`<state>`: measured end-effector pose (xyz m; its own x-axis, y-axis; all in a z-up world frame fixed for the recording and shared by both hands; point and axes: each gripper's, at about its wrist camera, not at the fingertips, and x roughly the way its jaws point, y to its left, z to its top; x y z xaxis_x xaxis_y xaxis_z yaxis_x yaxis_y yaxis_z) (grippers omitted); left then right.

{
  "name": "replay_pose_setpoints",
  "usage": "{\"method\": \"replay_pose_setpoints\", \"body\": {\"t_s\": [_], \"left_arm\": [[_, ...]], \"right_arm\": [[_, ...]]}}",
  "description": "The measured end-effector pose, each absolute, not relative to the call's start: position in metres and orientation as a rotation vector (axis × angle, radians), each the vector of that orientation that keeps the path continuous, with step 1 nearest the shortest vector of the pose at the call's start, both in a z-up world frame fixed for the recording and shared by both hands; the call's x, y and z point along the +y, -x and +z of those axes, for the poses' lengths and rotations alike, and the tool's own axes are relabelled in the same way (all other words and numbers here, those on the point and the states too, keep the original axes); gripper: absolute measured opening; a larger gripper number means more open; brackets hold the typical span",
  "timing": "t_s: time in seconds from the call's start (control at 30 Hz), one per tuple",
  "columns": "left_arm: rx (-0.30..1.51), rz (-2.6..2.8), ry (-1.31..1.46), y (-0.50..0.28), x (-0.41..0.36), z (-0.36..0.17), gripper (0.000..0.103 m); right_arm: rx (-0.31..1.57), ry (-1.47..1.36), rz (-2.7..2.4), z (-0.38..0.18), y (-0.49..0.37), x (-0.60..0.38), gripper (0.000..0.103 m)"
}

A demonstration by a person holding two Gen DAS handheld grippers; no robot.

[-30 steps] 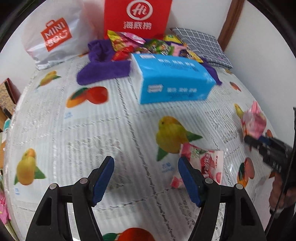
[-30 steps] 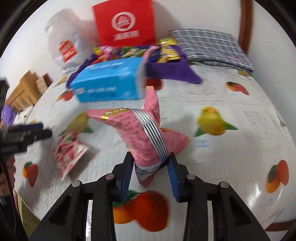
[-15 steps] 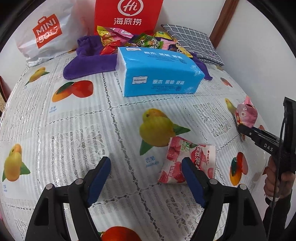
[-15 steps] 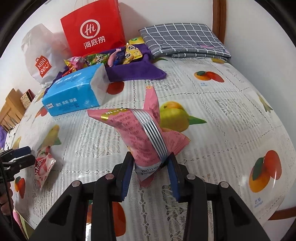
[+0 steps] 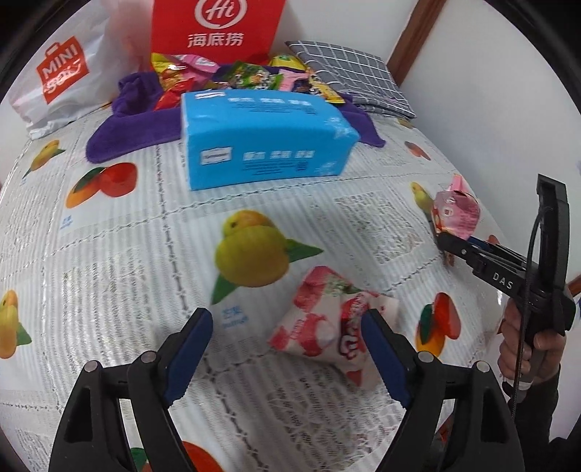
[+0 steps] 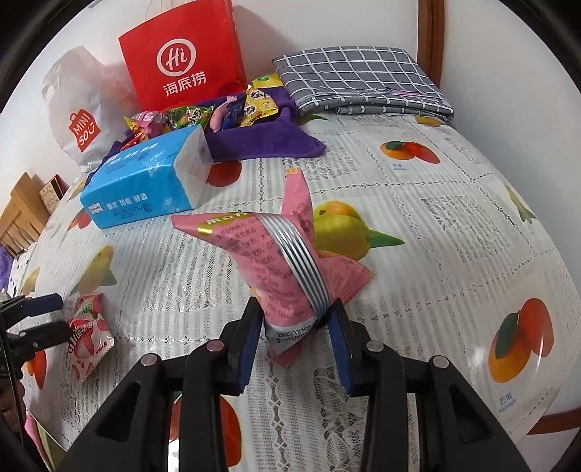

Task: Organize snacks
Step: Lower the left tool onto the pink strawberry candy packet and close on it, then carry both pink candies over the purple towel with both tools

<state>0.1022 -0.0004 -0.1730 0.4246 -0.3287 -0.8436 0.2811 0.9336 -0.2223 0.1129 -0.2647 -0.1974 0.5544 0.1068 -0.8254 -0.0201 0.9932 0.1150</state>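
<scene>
A red-and-white snack packet (image 5: 323, 326) lies flat on the fruit-print tablecloth (image 5: 109, 254). My left gripper (image 5: 285, 319) hovers over it with jaws still opening; the packet lies partly between them, against the right finger, and the pads are not pressing it. In the right wrist view the same packet (image 6: 89, 334) sits at far left beside the left gripper (image 6: 51, 318). My right gripper (image 6: 295, 312) is shut on a pink snack packet (image 6: 276, 254), held upright above the table. The left wrist view shows that pink packet (image 5: 455, 214) in the right gripper (image 5: 446, 243) at the right edge.
A blue tissue pack (image 5: 265, 141) lies mid-table. Behind it a purple cloth (image 5: 120, 134) carries several snack packets. A red paper bag (image 5: 218, 29), a white shopping bag (image 5: 61, 76) and a folded grey checked cloth (image 5: 348, 76) stand along the wall. A hand (image 5: 537, 345) holds the right gripper.
My left gripper has moved in over the red-and-white packet and its jaws have spread wider. The right gripper shifted at first, then kept still, with the pink packet still clamped.
</scene>
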Motion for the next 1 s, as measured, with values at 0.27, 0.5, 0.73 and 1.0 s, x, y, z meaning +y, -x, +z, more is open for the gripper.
{"method": "replay_pose_setpoints", "body": {"t_s": [0.27,0.5,0.73,1.0], "left_arm": [[1.05,-0.434,-0.066,-0.091,-0.038,-0.18,0.083],[0.944,-0.408,-0.263,-0.077,-0.064,-0.186,0.065],[0.953,-0.392,-0.189,-0.097,-0.038,-0.177,0.058],[0.916,-0.362,-0.083,-0.131,-0.009,-0.138,0.059]], "right_arm": [[0.969,-0.112,0.072,-0.194,-0.11,-0.273,0.037],[0.961,-0.113,0.071,-0.189,-0.116,-0.275,0.037],[0.946,-0.105,0.116,-0.181,-0.132,-0.261,0.037],[0.909,-0.084,0.183,-0.156,-0.167,-0.232,0.037]]}}
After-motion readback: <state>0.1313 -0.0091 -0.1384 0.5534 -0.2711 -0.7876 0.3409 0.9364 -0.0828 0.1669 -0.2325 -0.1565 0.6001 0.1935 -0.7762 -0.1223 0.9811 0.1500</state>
